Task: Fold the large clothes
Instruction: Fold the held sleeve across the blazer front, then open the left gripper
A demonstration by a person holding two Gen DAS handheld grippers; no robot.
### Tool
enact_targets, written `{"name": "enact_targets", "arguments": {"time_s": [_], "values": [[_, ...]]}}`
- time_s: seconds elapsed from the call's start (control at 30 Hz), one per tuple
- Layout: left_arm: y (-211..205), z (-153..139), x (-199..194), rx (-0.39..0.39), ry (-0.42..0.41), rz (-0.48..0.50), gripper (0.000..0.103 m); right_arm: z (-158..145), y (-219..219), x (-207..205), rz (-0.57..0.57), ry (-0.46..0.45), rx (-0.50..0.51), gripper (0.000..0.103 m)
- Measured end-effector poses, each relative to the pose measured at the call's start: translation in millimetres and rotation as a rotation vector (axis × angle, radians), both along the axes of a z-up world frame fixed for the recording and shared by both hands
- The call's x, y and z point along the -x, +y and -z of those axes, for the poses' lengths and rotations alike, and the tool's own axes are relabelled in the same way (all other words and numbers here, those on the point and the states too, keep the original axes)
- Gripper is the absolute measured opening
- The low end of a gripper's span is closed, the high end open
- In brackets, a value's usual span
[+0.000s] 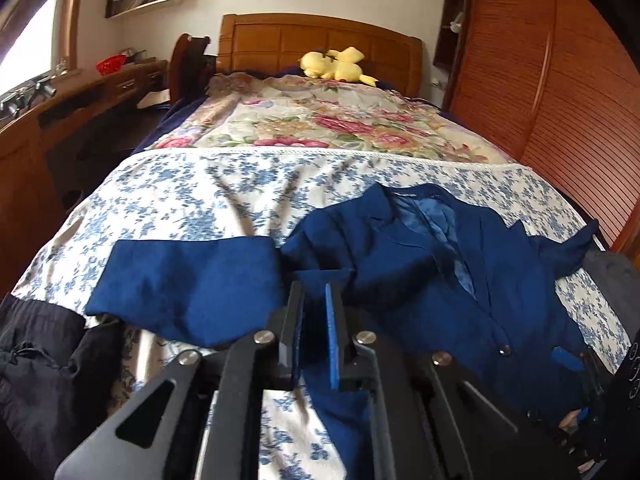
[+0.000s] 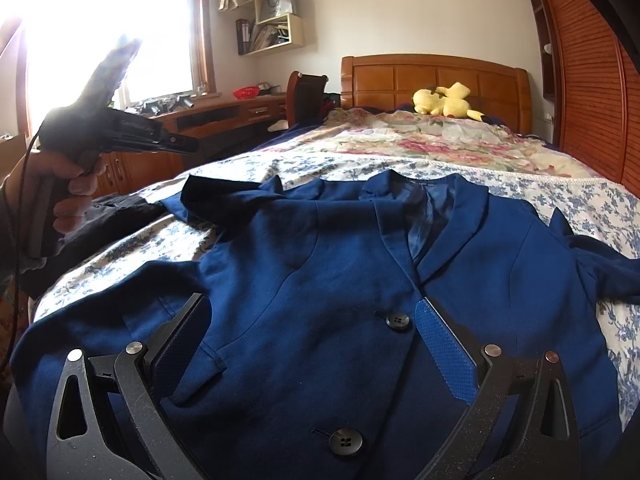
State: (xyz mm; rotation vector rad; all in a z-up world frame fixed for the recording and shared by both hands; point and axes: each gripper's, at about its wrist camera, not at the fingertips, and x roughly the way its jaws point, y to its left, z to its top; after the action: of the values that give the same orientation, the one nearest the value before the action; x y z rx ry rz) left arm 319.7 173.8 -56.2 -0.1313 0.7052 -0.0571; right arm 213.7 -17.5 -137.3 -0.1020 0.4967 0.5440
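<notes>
Blue jacket under spread right gripper; left gripper aloft.

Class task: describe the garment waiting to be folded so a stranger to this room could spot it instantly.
Find the bed with the wooden headboard. At its near end, on the blue-flowered sheet, lies a jacket, front up. Unlike the black clothes beside it, it is navy, with lapels and dark buttons.
</notes>
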Motion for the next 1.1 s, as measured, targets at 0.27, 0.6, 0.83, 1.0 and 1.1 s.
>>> {"name": "enact_targets", "arguments": {"time_s": [0.27,0.6,0.83,1.0,1.1], "values": [[59.0,37.9,-11.1,-0.022,0.083,-0.12,0.051,0.5,0.2,0.5,0.0,-0.001,0.001,0.103],[116.3,116.7,-43.3,0.022,0.233,-0.254,0.055,1.7,-1.1,-0.9,-0.003,0.003,0.01,0.103],[131.2,135.5,-58.7,0.092,0.243,-0.33,0.055,2.6,-0.5,-0.8,-0.004,0.005,0.012,0.103],[126.8,137.6,-70.6,0.065,0.259,-0.312,0.034,2.8,0.3,-0.8,-0.003,0.005,0.012,0.103],[120.2,132.0,-71.9,0.011,0.276,-0.295,0.006,2.5,0.8,-0.8,-0.003,0.004,0.014,0.103]]}}
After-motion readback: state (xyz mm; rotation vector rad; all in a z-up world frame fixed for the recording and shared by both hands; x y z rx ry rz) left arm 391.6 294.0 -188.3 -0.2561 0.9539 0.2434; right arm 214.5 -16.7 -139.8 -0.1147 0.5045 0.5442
